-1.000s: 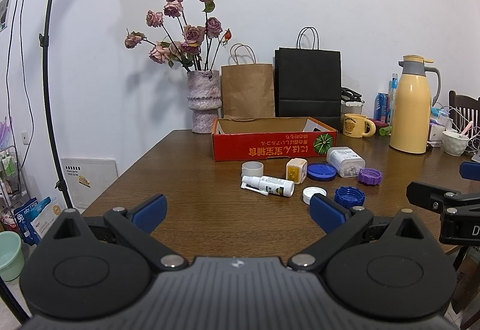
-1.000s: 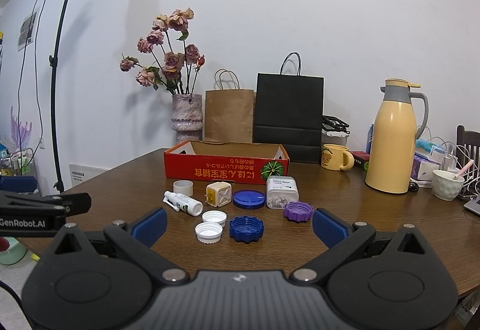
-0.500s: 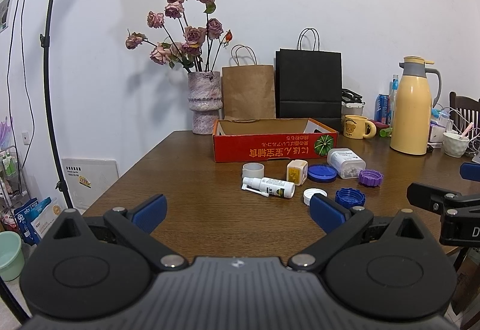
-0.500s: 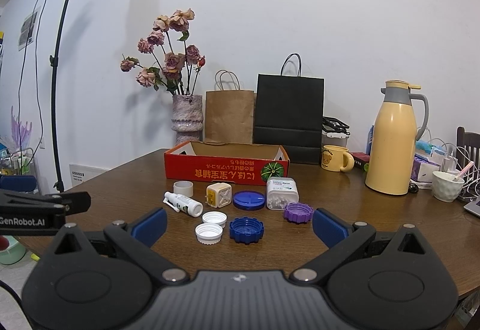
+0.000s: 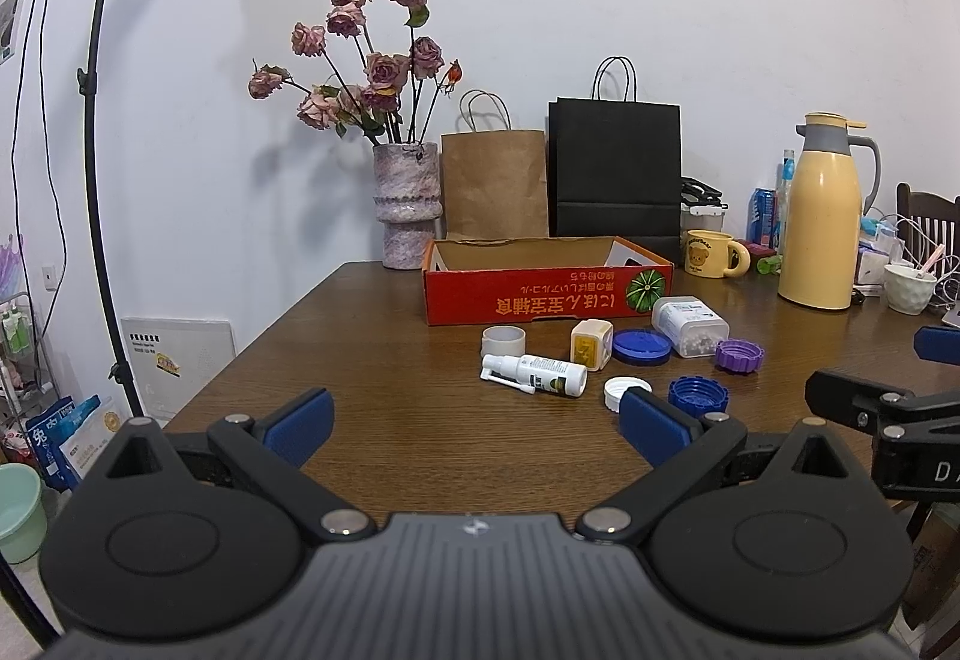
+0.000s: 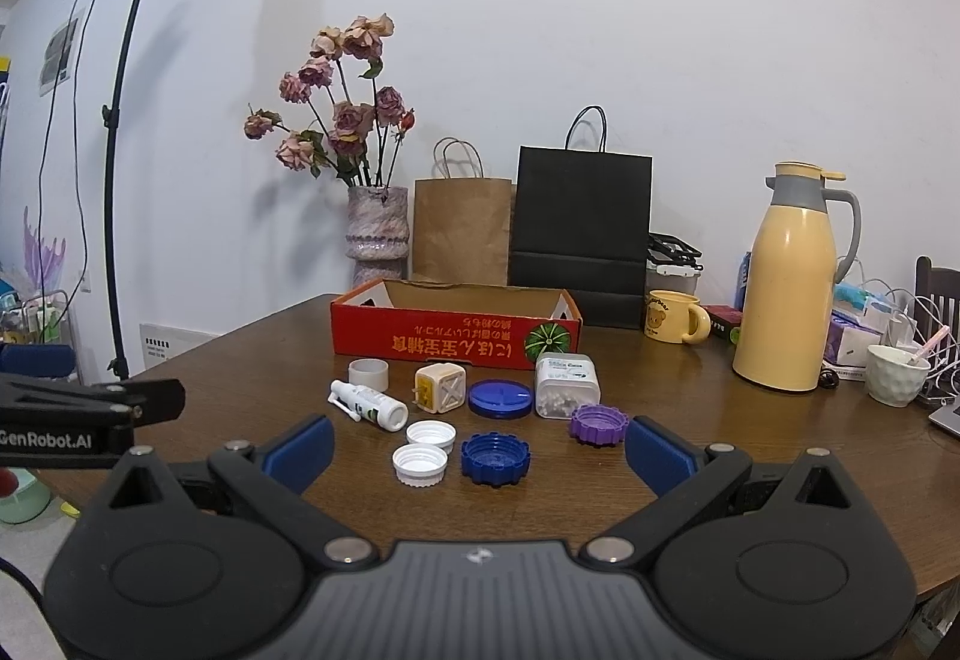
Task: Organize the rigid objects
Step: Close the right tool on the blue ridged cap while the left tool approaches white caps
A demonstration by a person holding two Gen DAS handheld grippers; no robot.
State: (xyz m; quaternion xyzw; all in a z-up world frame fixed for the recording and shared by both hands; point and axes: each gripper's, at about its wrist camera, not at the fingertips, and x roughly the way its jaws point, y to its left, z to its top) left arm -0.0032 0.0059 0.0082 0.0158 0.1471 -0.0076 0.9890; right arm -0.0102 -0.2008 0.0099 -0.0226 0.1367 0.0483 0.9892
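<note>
Both the left gripper [image 5: 477,423] and the right gripper [image 6: 479,450] hover with jaws spread wide and nothing between them, above the near edge of the brown wooden table [image 6: 690,456]. The small items lie in a cluster in front of the open red cardboard box [image 6: 456,339]: a white spray bottle [image 6: 369,407] on its side, two white caps [image 6: 420,464], a ridged blue cap [image 6: 496,458], a purple cap [image 6: 599,424] and a clear pill container [image 6: 567,384].

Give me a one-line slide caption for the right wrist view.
Open right gripper faces caps, spray bottle and red box on wooden table.
</note>
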